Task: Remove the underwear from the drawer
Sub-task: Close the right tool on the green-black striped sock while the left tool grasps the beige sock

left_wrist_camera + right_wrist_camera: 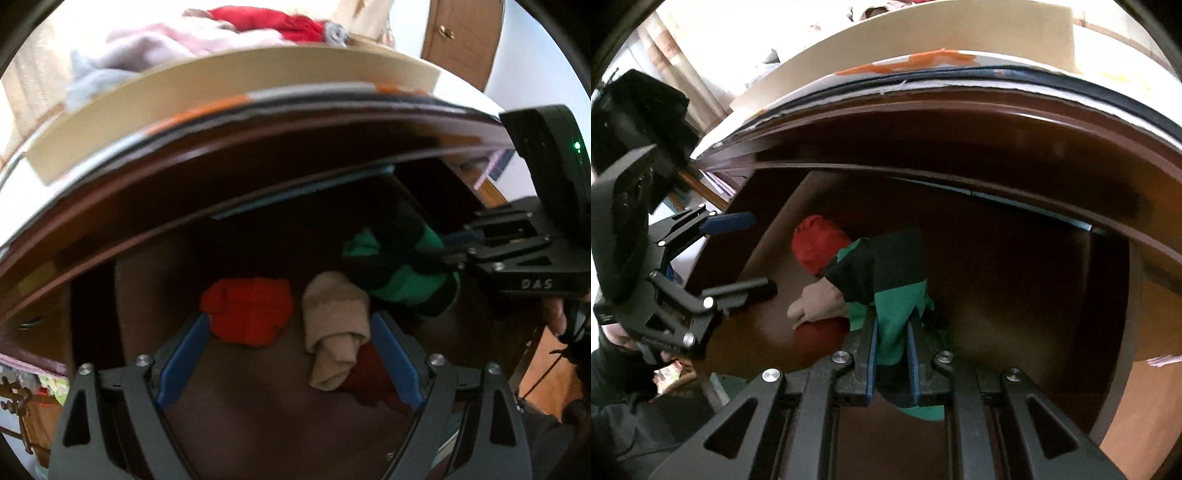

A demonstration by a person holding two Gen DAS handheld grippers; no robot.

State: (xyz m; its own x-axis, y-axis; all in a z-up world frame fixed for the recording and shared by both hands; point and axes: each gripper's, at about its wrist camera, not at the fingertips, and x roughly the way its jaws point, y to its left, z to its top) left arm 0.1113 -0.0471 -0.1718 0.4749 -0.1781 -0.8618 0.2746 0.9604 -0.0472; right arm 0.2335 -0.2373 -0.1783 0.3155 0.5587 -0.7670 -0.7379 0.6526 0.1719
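An open dark wooden drawer [258,406] holds rolled underwear: an orange-red one [247,310], a beige one [336,325], a dark red one [365,376] and a green-and-black one [406,273]. My left gripper [291,354] is open above the drawer, its blue fingers [184,362] on either side of the orange-red and beige pieces without touching them. My right gripper [892,332] is shut on the green-and-black underwear [886,280]; it also shows in the left wrist view [458,254]. The left gripper shows open in the right wrist view [753,254].
The dresser top [184,122] overhangs the drawer, with a cream box [110,122] and a pile of pink, grey and red clothes [207,40] on it. A wooden door [461,37] stands at the back right. A lower drawer's clutter [40,380] shows at left.
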